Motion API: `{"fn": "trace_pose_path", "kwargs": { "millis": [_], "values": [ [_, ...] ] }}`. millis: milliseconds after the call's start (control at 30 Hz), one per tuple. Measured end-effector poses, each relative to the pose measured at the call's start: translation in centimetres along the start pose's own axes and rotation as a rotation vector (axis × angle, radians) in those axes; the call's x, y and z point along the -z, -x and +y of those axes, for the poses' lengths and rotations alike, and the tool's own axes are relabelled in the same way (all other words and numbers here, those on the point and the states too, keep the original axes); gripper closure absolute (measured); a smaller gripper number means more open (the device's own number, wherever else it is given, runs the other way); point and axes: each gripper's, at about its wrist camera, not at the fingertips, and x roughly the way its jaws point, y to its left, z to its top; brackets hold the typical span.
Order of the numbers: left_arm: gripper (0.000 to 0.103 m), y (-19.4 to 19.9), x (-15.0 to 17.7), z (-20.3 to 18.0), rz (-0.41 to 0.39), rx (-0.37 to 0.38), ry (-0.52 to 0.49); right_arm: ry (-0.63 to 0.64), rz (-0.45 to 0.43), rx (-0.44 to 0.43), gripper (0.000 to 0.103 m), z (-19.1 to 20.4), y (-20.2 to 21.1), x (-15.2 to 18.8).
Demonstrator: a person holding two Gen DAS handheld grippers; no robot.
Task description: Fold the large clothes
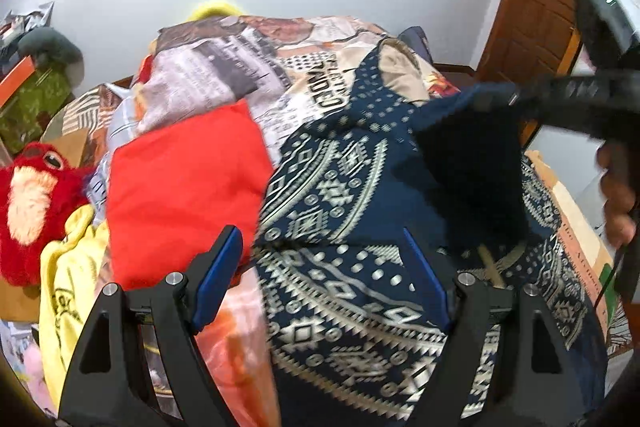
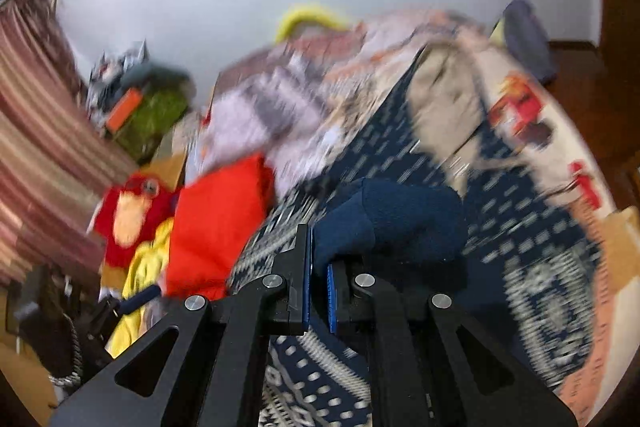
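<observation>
From my left wrist, my left gripper (image 1: 320, 275) hangs with fingers spread over the patterned cloth (image 1: 344, 195) on the bed; from my right wrist, my right gripper (image 2: 319, 267) pinches its dark-blue corner (image 2: 384, 219), lifted just ahead.

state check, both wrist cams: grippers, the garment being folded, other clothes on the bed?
left gripper: open, over the patterned cloth, holding nothing
right gripper: shut on the dark blue garment
dark blue garment: edge pinched and lifted, rest draped on the patterned cloth
patterned cloth: spread over the bed
red garment: lying flat, untouched
yellow garment: crumpled
</observation>
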Motion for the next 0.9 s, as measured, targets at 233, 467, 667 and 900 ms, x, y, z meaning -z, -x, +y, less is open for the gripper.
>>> {"fn": "trace_pose_path", "kwargs": {
  "millis": [233,467,667,900],
  "values": [
    [0.023,-0.3,2.4,2.1,0.043,-0.023,0.009,0.050,0.200,0.019,0.097,2.6,-7.0,4.5],
    [0.023,-1.6,4.6,2.9,0.121,-0.019,0.054,0.023,0.427,0.042,0.076,3.0,-10.6,7.3],
    [0.023,-2.0,5.0,1.7,0.151,-0.026,0.034,0.027,0.444,-0.020,0.063,2.1,-7.9,7.1],
    [0.023,-2.7,3.5,-1.5,0.151,-0.024,-0.019,0.080,0.284,0.039,0.063,-0.8,0.0,5.5]
  ]
}}
